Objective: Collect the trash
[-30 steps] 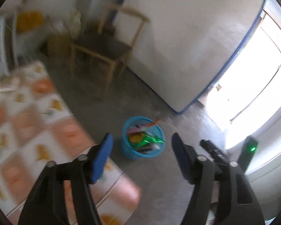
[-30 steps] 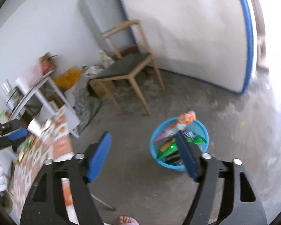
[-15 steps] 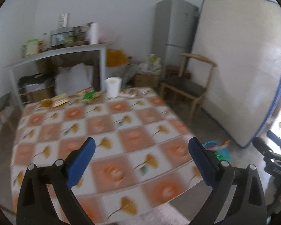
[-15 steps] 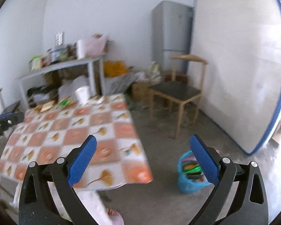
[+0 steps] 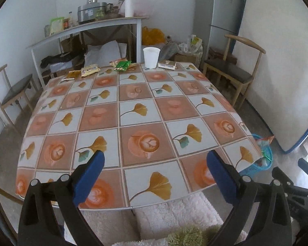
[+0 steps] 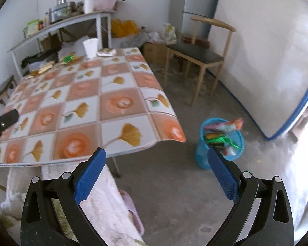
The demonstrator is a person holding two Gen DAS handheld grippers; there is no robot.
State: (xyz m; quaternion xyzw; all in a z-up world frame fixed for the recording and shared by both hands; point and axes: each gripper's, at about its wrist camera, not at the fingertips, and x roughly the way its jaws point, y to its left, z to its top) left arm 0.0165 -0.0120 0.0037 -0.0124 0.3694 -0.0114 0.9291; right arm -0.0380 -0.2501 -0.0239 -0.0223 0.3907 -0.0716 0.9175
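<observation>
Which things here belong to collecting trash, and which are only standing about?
For the job: green wrapper; yellow wrappers; flat packet; blue bin.

Standing about: paper cup; chair; fridge; shelf.

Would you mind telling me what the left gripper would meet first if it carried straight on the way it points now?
Most likely the patterned tablecloth; the open left gripper aims down at its bare near part.

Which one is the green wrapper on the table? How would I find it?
Look at the big table with the leaf-and-coffee cloth and go to its far edge, where trash lies in a row. The green wrapper is just left of the white cup. It is the only bright green, shiny piece; the others are yellow, brown or pale.
</observation>
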